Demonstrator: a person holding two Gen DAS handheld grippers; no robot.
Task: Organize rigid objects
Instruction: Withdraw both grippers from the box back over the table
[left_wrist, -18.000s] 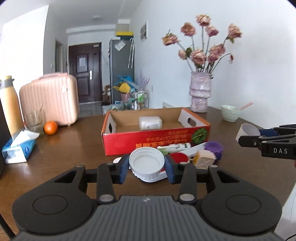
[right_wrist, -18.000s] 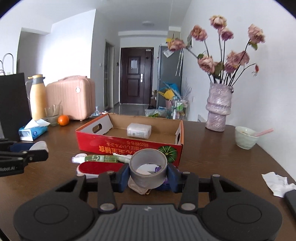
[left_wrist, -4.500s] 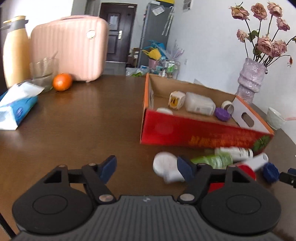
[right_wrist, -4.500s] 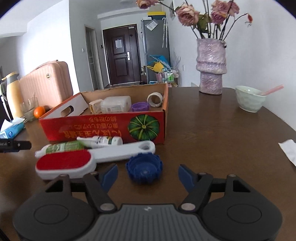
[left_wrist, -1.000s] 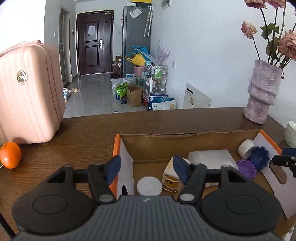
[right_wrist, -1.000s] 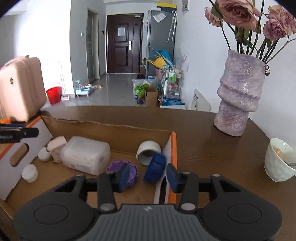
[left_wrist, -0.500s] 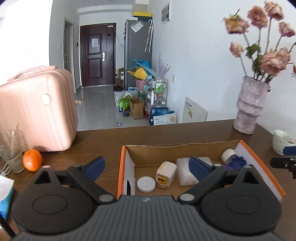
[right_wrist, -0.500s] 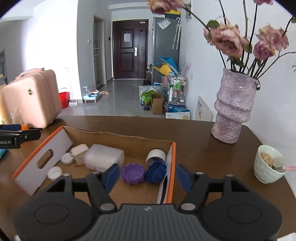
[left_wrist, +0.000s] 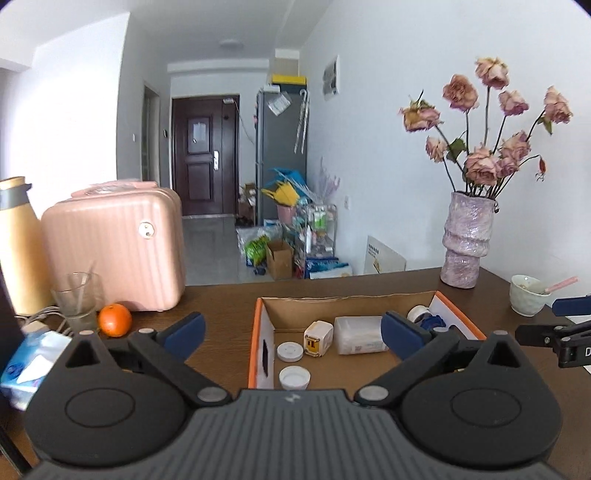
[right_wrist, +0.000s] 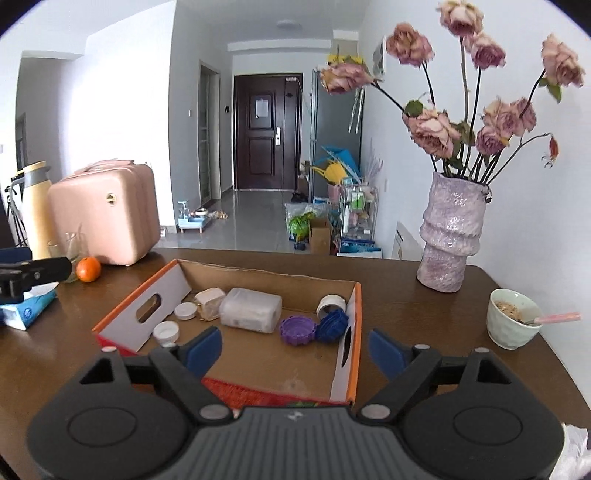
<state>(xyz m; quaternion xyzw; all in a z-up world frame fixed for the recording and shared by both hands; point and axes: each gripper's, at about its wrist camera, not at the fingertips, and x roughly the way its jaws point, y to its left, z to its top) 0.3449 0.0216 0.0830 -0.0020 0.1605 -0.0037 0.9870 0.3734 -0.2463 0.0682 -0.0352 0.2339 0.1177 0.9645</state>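
Note:
The red cardboard box (right_wrist: 142, 314) (left_wrist: 263, 354) stands on the brown table. Inside lie a blue cap (right_wrist: 333, 326), a purple cap (right_wrist: 298, 331), a tape roll (right_wrist: 331, 304), a clear plastic case (right_wrist: 250, 310) (left_wrist: 360, 334), a small yellow-white item (left_wrist: 317, 338) and two white caps (left_wrist: 294, 377) (right_wrist: 166, 331). My left gripper (left_wrist: 291, 330) is open and empty, raised above the box's near left part. My right gripper (right_wrist: 295, 349) is open and empty, raised above the box's near edge.
A pink suitcase (left_wrist: 110, 247), an orange (left_wrist: 115, 319), a glass (left_wrist: 75, 299), a yellow flask (left_wrist: 18, 243) and a tissue pack (left_wrist: 31, 354) stand left. A vase of dried roses (right_wrist: 448, 240) and a bowl with a spoon (right_wrist: 513, 323) stand right.
Both grippers have pulled back and risen away from the box. The right gripper let go of the blue cap, which now lies in the box beside the purple cap.

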